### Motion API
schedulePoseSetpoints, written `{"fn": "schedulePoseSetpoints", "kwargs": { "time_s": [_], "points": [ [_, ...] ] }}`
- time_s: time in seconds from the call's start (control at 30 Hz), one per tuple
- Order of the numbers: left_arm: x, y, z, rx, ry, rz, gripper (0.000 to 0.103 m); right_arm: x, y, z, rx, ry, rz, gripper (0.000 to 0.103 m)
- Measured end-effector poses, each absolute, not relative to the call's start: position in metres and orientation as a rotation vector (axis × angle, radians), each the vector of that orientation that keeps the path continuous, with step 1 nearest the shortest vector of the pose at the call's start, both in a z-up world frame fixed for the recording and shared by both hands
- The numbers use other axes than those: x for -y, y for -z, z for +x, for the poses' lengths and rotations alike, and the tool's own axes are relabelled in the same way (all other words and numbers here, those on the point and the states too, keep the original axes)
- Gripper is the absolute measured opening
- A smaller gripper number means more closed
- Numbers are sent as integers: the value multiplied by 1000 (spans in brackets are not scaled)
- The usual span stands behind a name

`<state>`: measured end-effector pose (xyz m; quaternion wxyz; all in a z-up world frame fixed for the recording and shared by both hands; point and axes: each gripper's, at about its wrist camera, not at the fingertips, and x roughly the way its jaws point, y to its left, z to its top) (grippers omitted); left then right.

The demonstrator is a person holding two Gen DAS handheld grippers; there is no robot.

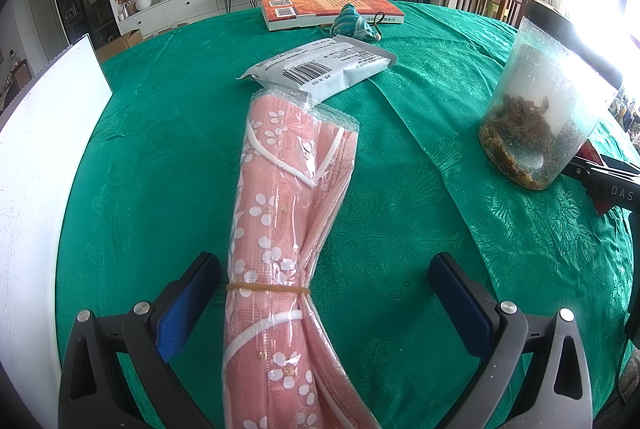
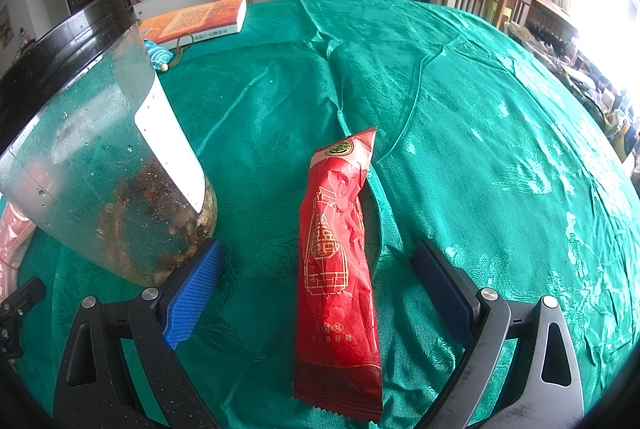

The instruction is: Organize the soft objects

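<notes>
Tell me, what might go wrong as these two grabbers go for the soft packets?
The right gripper has one finger almost against the plastic jar; a sideways nudge might tip it. The left gripper straddles the pink bundle off-centre, and its slick wrap could slip. That bundle overlaps the white packet, so lifting may drag it.

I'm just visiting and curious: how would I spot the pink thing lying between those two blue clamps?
On the round table's green cloth, look between the open left gripper fingers. The pink floral bundle lies there in clear plastic, cinched by a rubber band. The white packet beyond it is flat, with a barcode.
</notes>
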<state>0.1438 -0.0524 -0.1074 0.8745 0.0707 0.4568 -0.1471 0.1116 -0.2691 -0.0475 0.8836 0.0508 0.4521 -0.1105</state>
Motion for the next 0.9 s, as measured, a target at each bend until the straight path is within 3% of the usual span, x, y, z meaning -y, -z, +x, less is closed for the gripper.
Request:
{"fn": "schedulePoseSetpoints", "kwargs": {
  "time_s": [0.33, 0.77, 0.9],
  "points": [
    [51, 107, 144, -959, 311, 148, 103, 269, 47, 112, -941, 230, 106, 96],
    [40, 100, 140, -1091, 440, 165, 103, 269, 47, 111, -941, 226, 110, 98],
    [32, 97, 145, -1111, 455, 104, 103, 278, 42, 119, -1026, 103, 92, 97]
  ]
}}
